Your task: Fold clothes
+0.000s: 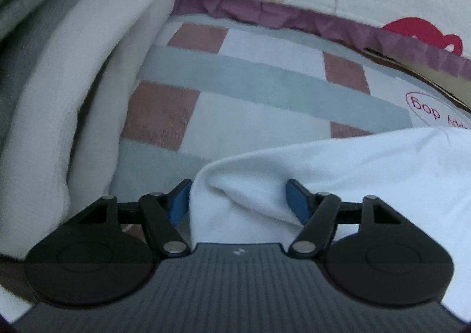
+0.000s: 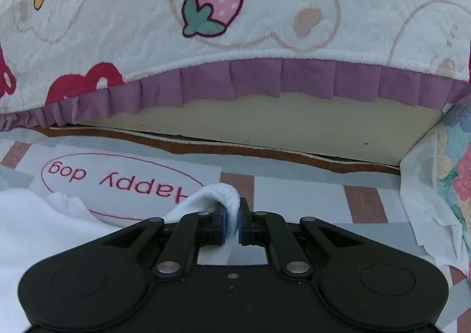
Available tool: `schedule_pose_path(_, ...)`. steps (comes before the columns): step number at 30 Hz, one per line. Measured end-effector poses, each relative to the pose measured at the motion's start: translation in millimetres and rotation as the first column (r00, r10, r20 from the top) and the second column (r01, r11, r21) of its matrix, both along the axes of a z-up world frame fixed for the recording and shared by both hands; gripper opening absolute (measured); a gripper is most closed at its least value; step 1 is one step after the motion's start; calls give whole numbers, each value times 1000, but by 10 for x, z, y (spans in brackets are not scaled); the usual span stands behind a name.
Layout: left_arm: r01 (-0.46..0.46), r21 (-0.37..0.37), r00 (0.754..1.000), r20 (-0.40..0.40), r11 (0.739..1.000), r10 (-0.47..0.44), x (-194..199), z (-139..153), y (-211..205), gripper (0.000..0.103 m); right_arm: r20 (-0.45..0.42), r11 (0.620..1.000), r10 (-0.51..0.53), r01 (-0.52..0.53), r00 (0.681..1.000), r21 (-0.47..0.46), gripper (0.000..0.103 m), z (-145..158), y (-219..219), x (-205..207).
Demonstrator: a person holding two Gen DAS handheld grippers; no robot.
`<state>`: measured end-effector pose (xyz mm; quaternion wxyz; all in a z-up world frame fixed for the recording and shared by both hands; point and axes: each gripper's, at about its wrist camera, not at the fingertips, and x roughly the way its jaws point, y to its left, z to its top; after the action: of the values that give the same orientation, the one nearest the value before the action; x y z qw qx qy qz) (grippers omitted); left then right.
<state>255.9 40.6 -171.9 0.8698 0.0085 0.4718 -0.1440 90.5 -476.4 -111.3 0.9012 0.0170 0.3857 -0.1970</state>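
Observation:
A white garment [image 1: 353,174] lies on the checked blanket [image 1: 235,74]. In the left wrist view a loose bunch of its edge sits between the blue pads [image 1: 179,200] of my left gripper [image 1: 238,200]. The jaws stand apart and the fabric is not pinched flat. In the right wrist view my right gripper [image 2: 232,221] is shut on a thick hemmed edge of the same white garment [image 2: 212,197], which loops over the left pad. The rest of the cloth trails off to the lower left [image 2: 35,230].
A cream quilt with a purple frill [image 2: 265,79] and cartoon prints runs along the far side. Folded white and grey bedding [image 1: 59,97] is piled on the left. A "happy dog" label [image 2: 117,180] is printed on the blanket. Floral fabric and white tissue [image 2: 435,185] lie at the right.

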Motion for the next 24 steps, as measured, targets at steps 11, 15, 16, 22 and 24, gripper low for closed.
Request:
schedule_pose_path(11, -99, -9, 901, 424, 995, 93, -300, 996, 70, 8, 53, 997, 48, -51, 997, 58, 11, 75, 33, -36)
schedule_pose_path(15, -183, 29, 848, 510, 983, 142, -319, 1172, 181, 8, 67, 990, 102, -108, 993, 95, 11, 106, 151, 57)
schedule_pose_path(16, -203, 26, 844, 512, 979, 161, -303, 1171, 228, 8, 69, 988, 115, -121, 991, 99, 11, 115, 196, 93)
schedule_pose_path(22, -270, 56, 841, 499, 961, 208, -248, 1030, 377, 8, 146, 979, 171, -185, 974, 83, 8, 328, 463, 306)
schedule_pose_path(24, -277, 75, 834, 514, 958, 201, -250, 1017, 369, 8, 175, 980, 173, -187, 969, 66, 8, 427, 518, 385)
